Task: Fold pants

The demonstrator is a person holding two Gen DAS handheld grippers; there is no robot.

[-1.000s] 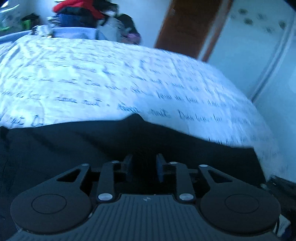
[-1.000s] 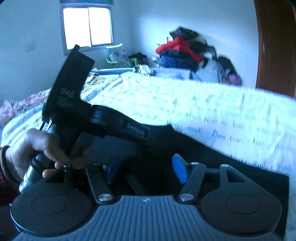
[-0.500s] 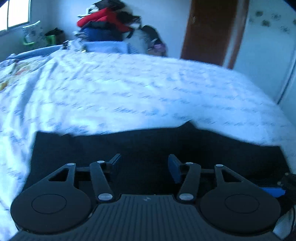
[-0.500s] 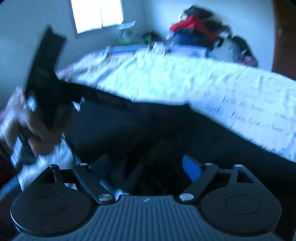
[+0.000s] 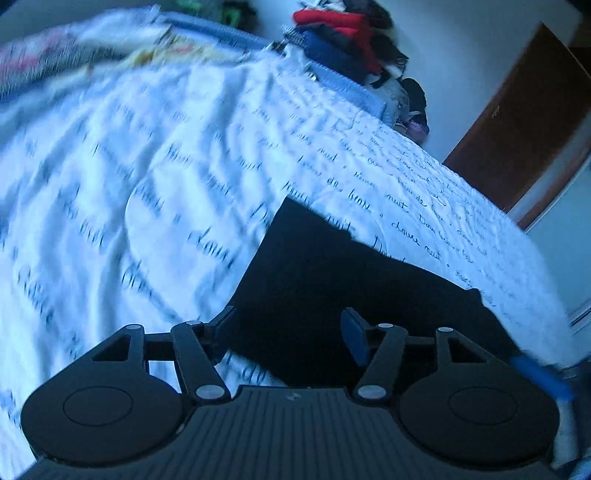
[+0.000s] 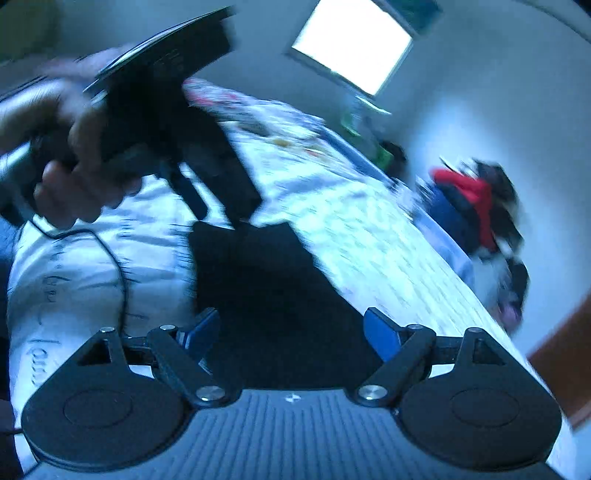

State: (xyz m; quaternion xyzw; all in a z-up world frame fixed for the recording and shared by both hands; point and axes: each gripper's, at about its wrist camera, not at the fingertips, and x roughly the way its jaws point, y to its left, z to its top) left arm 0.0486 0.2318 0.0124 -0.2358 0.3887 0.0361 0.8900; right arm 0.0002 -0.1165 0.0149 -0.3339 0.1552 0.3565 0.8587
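Observation:
Black pants [image 5: 332,280] lie flat as a folded dark rectangle on the bed's white sheet with handwriting print [image 5: 147,177]. My left gripper [image 5: 288,332] is open and empty, hovering over the pants' near left edge. In the right wrist view the pants [image 6: 273,295] stretch away from my right gripper [image 6: 291,332], which is open and empty above their near end. The left gripper [image 6: 221,199], held by a hand [image 6: 77,177], hangs above the pants' far end. The right gripper's blue fingertip [image 5: 539,373] shows at the left view's lower right.
A pile of red, blue and dark clothes [image 5: 340,33] sits at the bed's far end by the wall, also in the right wrist view [image 6: 472,206]. A brown door [image 5: 524,122] stands to the right. A bright window [image 6: 351,44] is behind the bed. A black cable [image 6: 114,273] trails over the sheet.
Both grippers opened and let go of the pants, which now lie flat. Both cameras have tilted and swung; the left gripper moved toward the pants' left edge.

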